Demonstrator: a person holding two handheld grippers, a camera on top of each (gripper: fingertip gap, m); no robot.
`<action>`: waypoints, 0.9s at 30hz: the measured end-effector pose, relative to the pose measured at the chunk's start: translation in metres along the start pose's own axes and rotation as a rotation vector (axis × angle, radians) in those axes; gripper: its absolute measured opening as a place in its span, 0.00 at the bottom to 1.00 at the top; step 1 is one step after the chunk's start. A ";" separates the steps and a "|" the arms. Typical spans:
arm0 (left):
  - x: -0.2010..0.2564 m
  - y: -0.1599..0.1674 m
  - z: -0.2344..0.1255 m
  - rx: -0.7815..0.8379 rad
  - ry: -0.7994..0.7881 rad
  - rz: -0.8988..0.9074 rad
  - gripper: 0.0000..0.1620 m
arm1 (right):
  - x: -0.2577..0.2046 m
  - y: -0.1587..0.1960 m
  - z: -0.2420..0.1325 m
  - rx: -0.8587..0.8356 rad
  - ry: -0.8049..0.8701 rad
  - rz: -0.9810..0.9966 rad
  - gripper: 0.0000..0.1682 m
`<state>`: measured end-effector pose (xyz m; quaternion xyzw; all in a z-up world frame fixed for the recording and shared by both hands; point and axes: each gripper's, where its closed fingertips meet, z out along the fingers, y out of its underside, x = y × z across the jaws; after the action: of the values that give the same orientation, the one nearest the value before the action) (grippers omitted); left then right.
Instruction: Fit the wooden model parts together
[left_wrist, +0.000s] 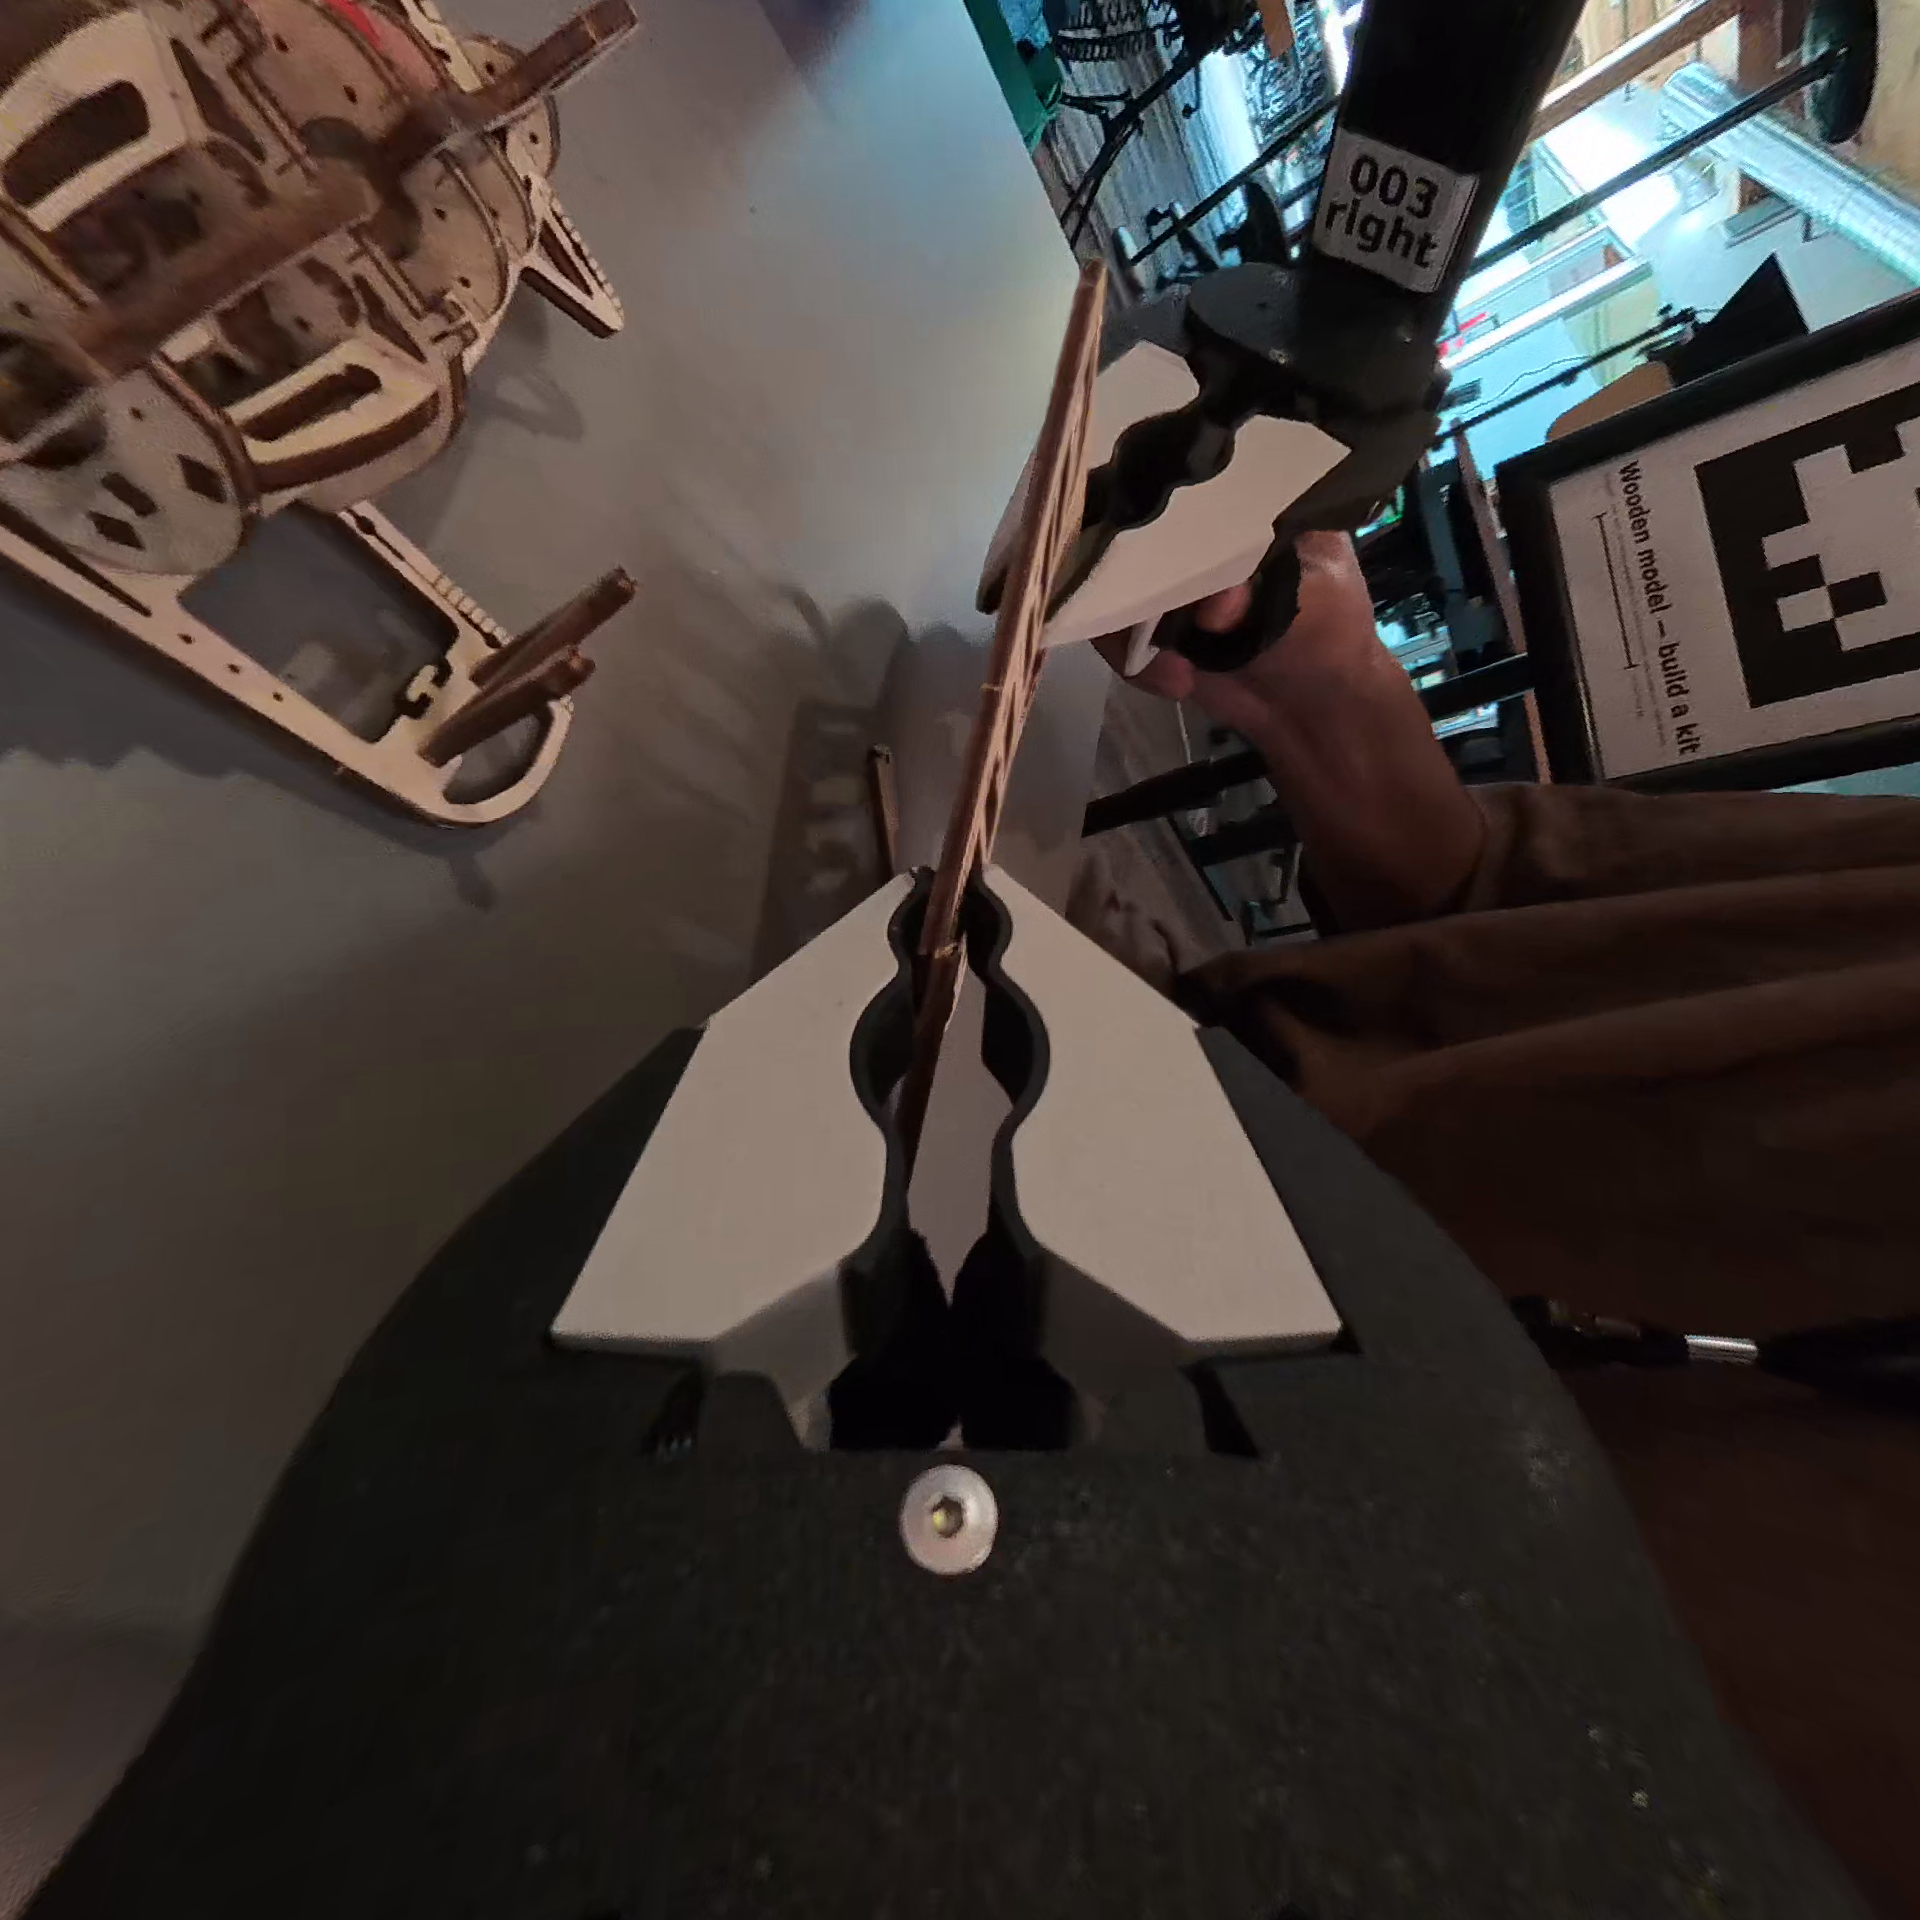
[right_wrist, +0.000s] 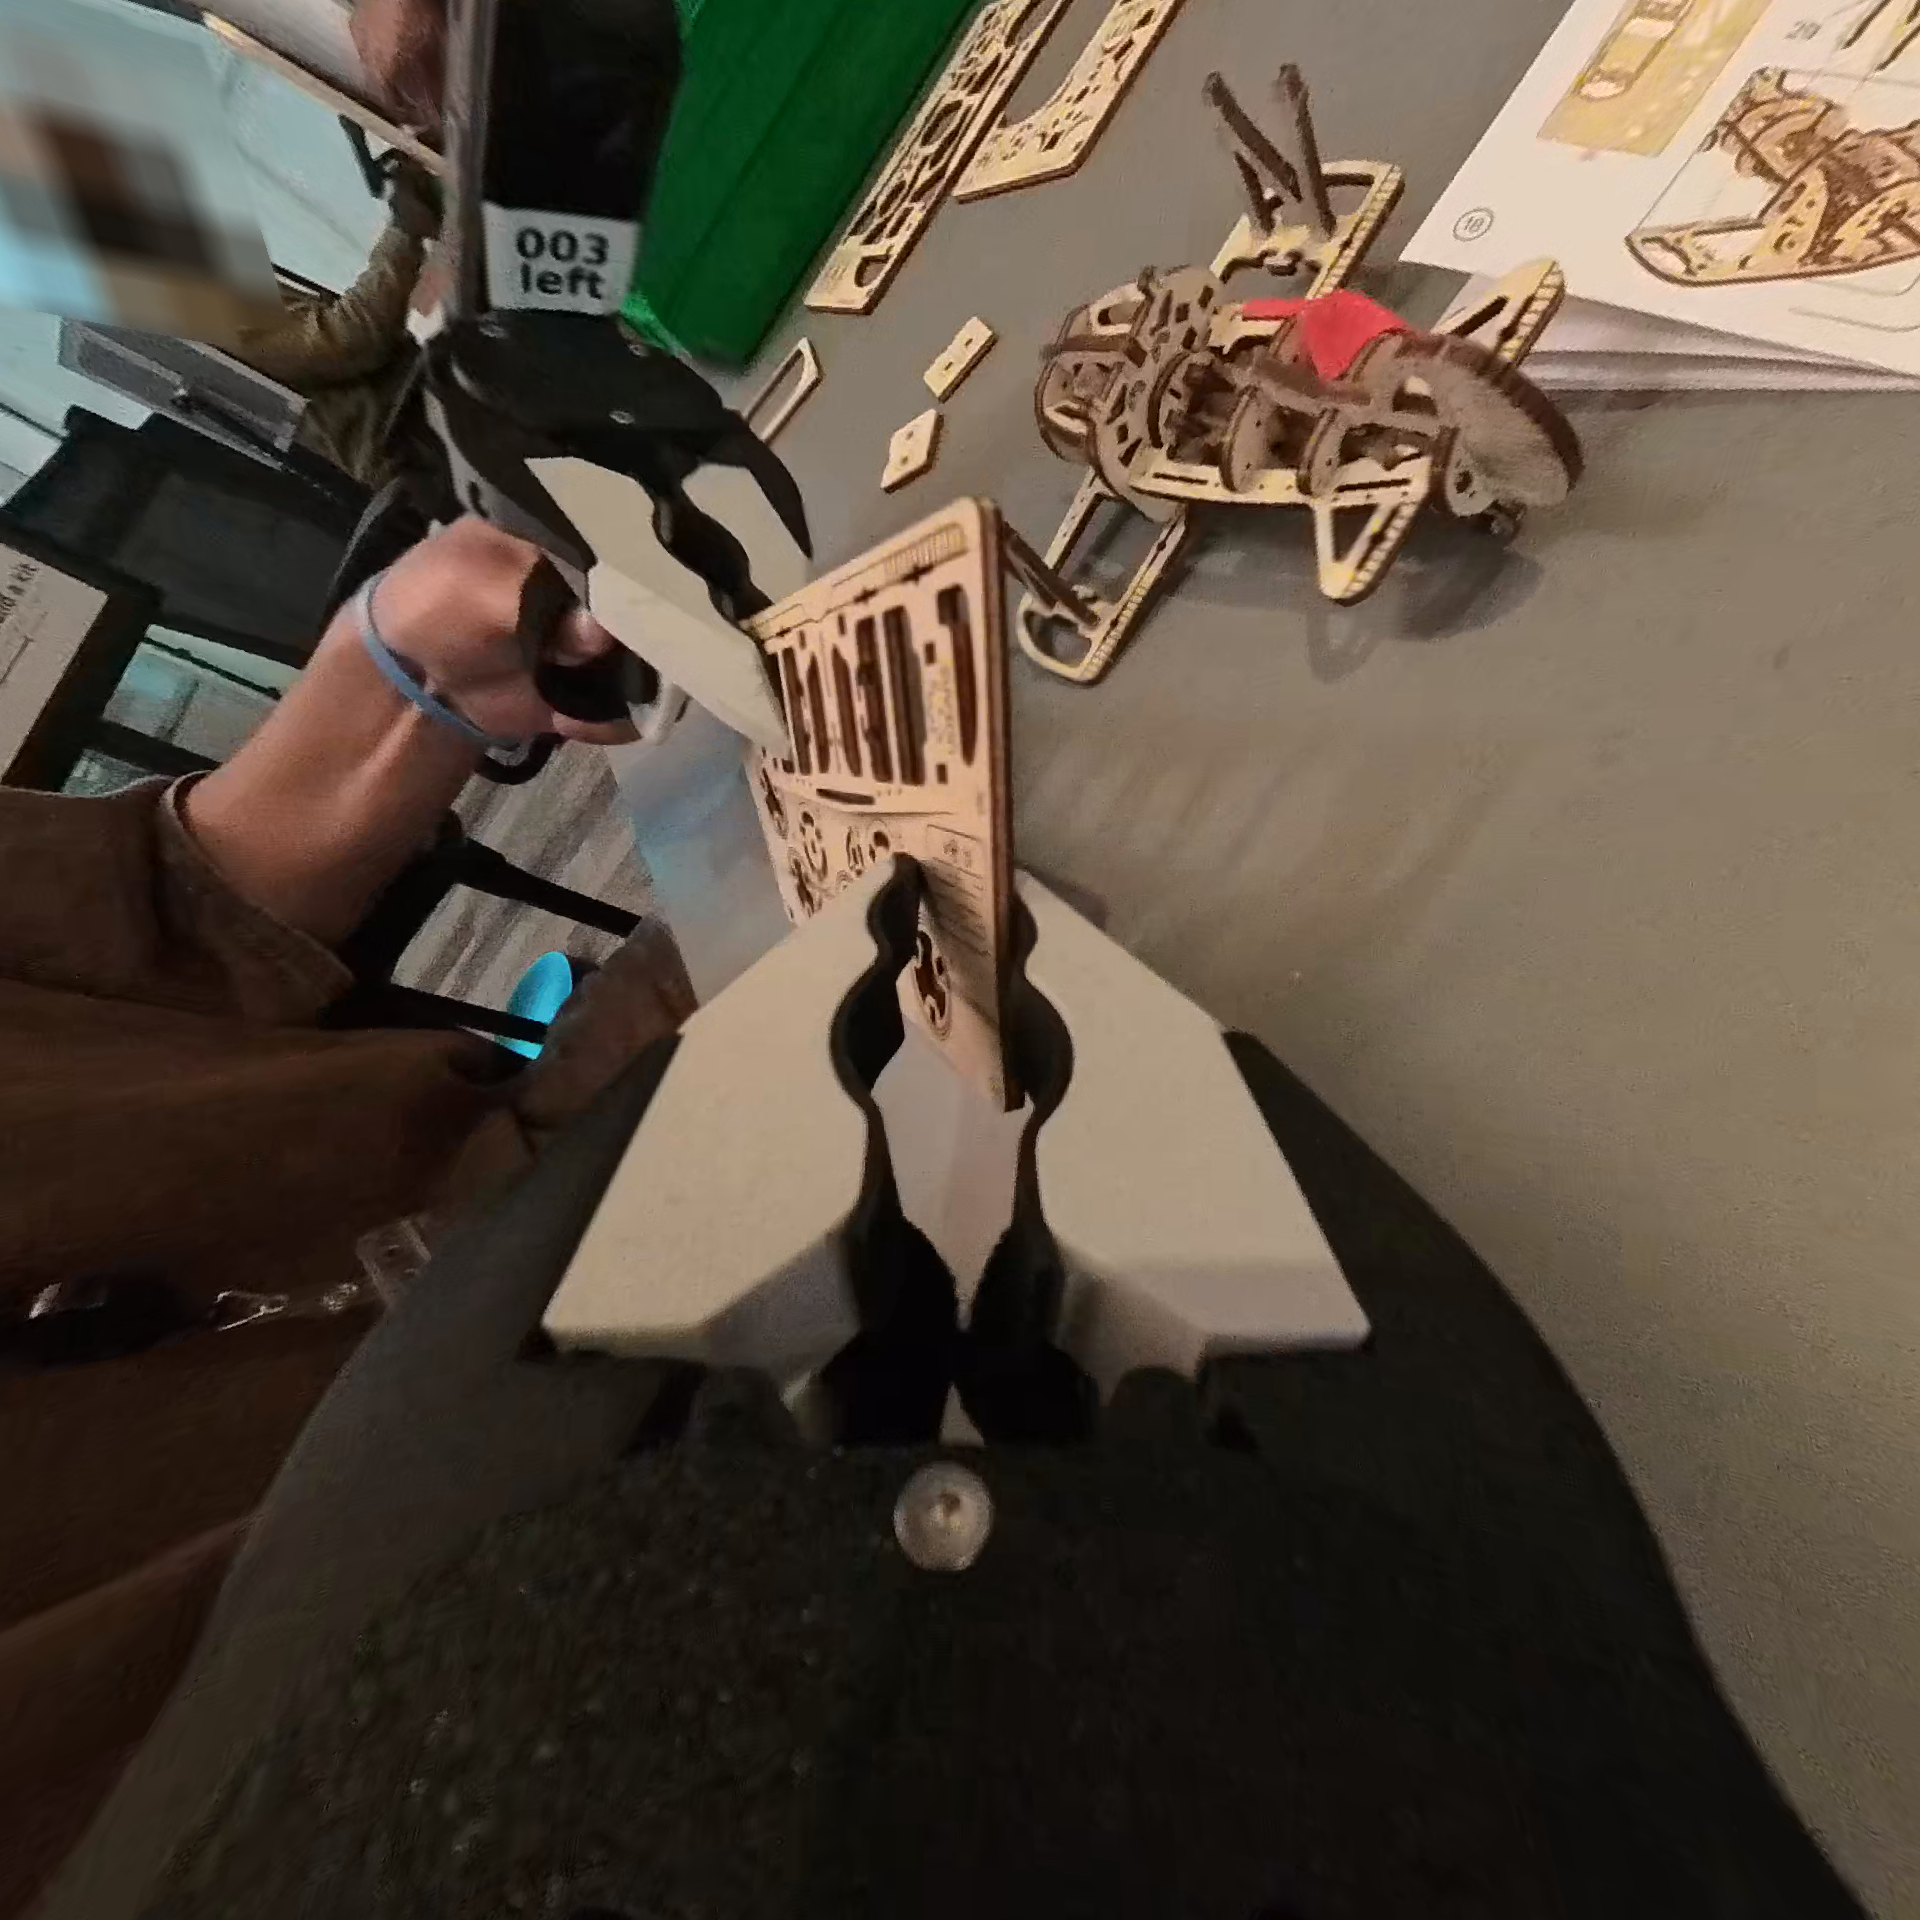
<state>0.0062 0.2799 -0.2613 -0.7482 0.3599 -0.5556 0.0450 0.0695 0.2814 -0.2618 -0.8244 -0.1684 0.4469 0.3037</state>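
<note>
Both grippers hold one thin laser-cut wooden parts sheet up above the grey table. My right gripper is shut on the sheet's near edge. My left gripper is shut on the opposite side. In the left wrist view the sheet shows edge-on, running from my left gripper up to the right gripper. The partly built wooden model, with gears and a red part, stands on the table beyond the sheet. It also shows in the left wrist view.
An open instruction booklet lies behind the model. A green box and another wooden parts sheet lie at the back. Two small square wooden pieces lie loose. A framed sign stands off the table. Brown sleeves reach in. About 7 centimetres separates my left fingertips from my right.
</note>
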 end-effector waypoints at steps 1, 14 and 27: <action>-0.001 -0.001 -0.001 0.002 -0.015 0.005 0.01 | 0.002 0.000 0.002 0.004 0.016 0.005 0.08; 0.002 0.012 0.009 -0.007 0.075 -0.022 0.00 | 0.009 0.003 0.011 0.033 -0.047 0.150 0.36; -0.006 0.018 0.022 0.026 0.147 -0.171 0.00 | 0.038 0.001 0.028 -0.035 0.408 -0.012 0.46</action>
<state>0.0154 0.2624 -0.2829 -0.7327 0.2901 -0.6154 -0.0193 0.0667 0.3110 -0.2981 -0.9020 -0.1161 0.2657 0.3198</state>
